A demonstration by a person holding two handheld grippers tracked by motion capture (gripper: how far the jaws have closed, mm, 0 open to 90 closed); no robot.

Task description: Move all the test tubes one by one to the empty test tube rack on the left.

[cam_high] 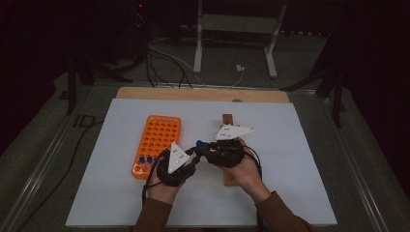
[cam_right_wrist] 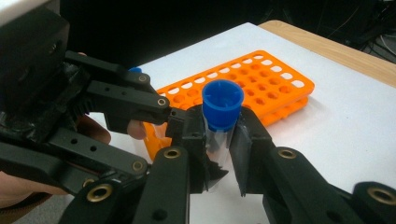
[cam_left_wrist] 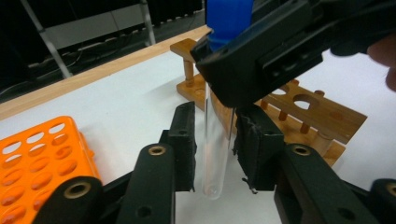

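A clear test tube [cam_left_wrist: 217,144] with a blue cap [cam_right_wrist: 222,105] hangs above the white sheet between both grippers. My right gripper [cam_right_wrist: 220,117] is shut on the tube just under the cap. It comes in from the right in the high view [cam_high: 204,146]. My left gripper [cam_left_wrist: 217,114] stands open around the tube's lower half, with a gap at one pad. It reaches in from the left [cam_high: 195,153]. An orange rack [cam_high: 157,135] lies to the left with two blue-capped tubes [cam_high: 146,159] at its near end. A wooden rack [cam_left_wrist: 308,109] lies behind the right hand.
The white sheet [cam_high: 290,159] covers the table, with a wooden strip [cam_high: 203,94] along its far edge. Cables [cam_high: 164,60] and a white stand [cam_high: 237,29] sit on the dark floor beyond. A cable [cam_high: 72,159] trails off the table's left side.
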